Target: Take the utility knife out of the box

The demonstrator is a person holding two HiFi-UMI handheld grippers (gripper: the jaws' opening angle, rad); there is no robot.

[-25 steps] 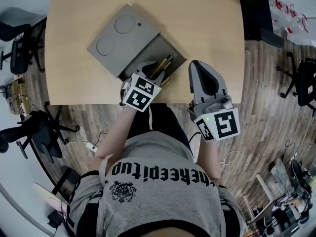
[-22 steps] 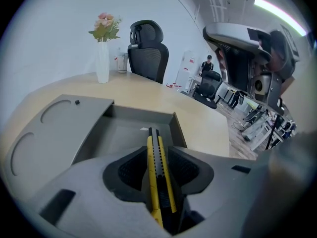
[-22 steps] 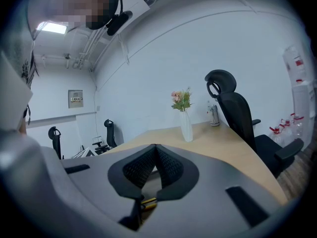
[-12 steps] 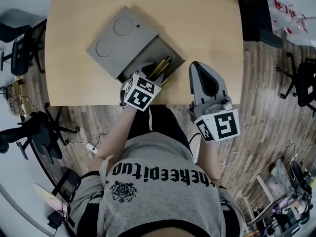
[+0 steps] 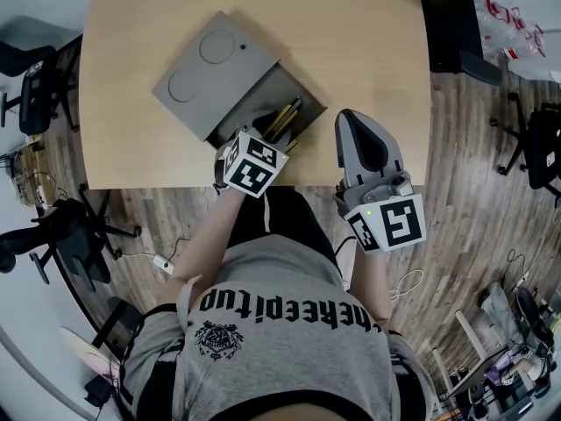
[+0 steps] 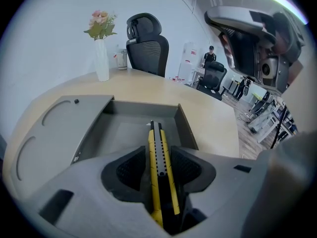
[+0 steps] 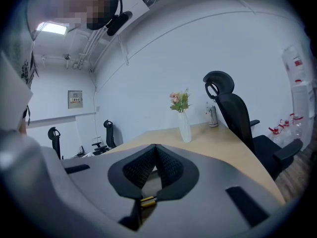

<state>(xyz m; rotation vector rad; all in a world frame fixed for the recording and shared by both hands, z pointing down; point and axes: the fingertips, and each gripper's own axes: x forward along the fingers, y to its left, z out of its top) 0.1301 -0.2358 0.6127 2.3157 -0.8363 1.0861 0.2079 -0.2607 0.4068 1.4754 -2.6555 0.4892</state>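
The utility knife [image 6: 159, 172], yellow and black with a grey notched strip, lies in the open box [image 6: 124, 108] near the table's [image 5: 351, 42] front edge. It sits between the left gripper's [image 6: 158, 148] jaws, which have just been opening and stand clear of it. The right gripper [image 7: 155, 150] is closed and empty.

A pale wooden table [image 5: 351, 42] stands on a grey-brown plank floor [image 5: 473, 191], with black office chairs [image 5: 35, 86] off its left side and another black chair [image 5: 539, 147] well to the right. At the table's far edge a white vase [image 6: 101, 58] of pink flowers stands near a high-backed black chair [image 6: 147, 43], in front of a plain white wall [image 6: 49, 24]. Overhead a ceiling light [image 7: 52, 29] glows, and a small frame [image 7: 75, 99] hangs on the far left wall above more chairs.
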